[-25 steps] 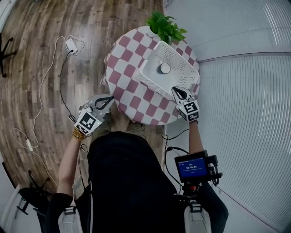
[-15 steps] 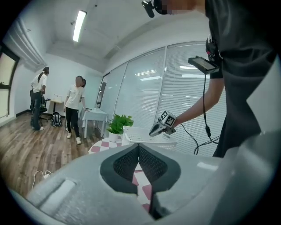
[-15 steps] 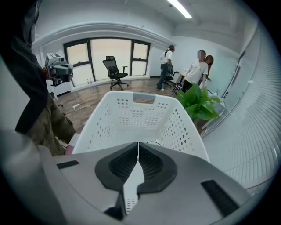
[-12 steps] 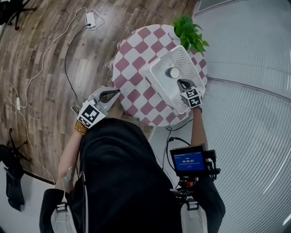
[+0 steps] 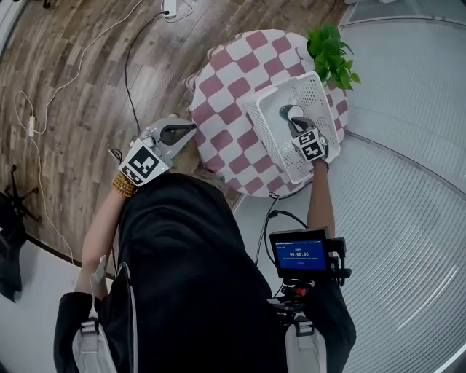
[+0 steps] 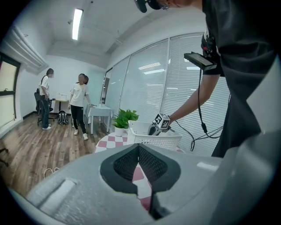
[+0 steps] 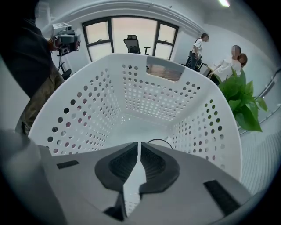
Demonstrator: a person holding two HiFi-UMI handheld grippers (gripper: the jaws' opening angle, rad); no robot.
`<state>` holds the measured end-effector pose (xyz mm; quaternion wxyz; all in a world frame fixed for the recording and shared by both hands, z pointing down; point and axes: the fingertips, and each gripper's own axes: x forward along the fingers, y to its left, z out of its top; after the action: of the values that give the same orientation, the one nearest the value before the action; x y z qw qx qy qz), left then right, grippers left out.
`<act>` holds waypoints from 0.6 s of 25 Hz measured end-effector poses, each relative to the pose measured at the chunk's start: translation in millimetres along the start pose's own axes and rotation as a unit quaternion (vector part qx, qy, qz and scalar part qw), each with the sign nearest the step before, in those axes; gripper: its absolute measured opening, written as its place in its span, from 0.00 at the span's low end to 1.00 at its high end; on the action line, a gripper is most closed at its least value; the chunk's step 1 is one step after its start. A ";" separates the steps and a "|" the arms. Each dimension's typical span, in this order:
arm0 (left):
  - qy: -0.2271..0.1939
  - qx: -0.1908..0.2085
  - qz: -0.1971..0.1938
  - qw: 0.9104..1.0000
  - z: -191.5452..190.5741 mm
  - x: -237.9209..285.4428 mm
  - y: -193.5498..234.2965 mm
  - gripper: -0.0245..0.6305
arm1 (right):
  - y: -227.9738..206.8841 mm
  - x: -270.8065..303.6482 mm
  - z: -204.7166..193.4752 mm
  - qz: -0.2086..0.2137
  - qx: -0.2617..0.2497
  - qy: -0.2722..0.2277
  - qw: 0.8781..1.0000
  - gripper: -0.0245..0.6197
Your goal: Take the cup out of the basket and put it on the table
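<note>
A white perforated basket (image 5: 280,149) stands on the right side of a round table (image 5: 233,87) with a red-and-white checked cloth. Inside it a small pale cup (image 5: 288,112) shows from above. My right gripper (image 5: 296,124) hangs over the basket's inside, shut and empty, with its tips right beside the cup. In the right gripper view the basket (image 7: 88,114) fills the frame, and only the cup's dark rim (image 7: 160,141) peeks past the right gripper (image 7: 138,147). My left gripper (image 5: 186,131) is shut and empty, off the table's left edge. From the left gripper (image 6: 138,150) the basket (image 6: 158,140) shows ahead.
A green potted plant (image 5: 331,52) stands at the table's far edge beside the basket. Cables and a power adapter (image 5: 169,7) lie on the wood floor to the left. A small screen (image 5: 299,255) is mounted at my chest. Three people (image 6: 79,103) stand far off in the room.
My right gripper has moved from the basket's near rim in over the basket, up to the cup. The left gripper has stayed by the table's left edge. The head view has shifted.
</note>
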<state>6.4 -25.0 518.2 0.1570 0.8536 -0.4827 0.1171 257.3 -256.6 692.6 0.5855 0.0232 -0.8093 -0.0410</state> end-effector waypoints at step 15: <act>0.013 -0.013 0.015 1.000 -13.2 2.3 9.0 0.04 | -6.8 37.1 -22.9 0.034 -0.010 0.080 0.996 0.23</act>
<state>-0.8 -26.1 532.6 0.1723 0.8424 -0.4950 0.1249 267.4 -267.4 734.2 0.6494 -0.0072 -0.7599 -0.0270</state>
